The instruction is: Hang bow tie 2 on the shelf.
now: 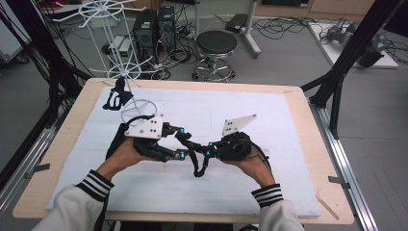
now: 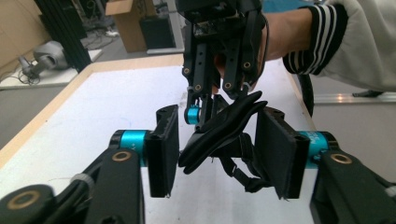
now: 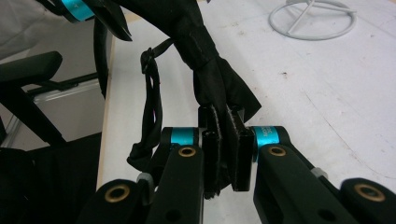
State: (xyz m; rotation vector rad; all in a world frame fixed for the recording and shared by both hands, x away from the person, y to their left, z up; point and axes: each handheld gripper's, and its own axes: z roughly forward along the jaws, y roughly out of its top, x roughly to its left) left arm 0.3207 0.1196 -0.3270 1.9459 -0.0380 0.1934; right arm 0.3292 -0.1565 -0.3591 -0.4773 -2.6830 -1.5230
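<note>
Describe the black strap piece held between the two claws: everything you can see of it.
The black strap piece looks like soft fabric: a broad folded band with a thin looped cord hanging from it. It is held up over the white mat, stretched between both tools. The right claw is shut on one end of the band. The left claw stands open around the other end, its pads on either side; the high view doesn't settle whether the hanging loop touches the mat.

Right gripper (image 3: 223, 154) jaws hide the black fabric (image 3: 201, 51) end; its shape unclear
</note>
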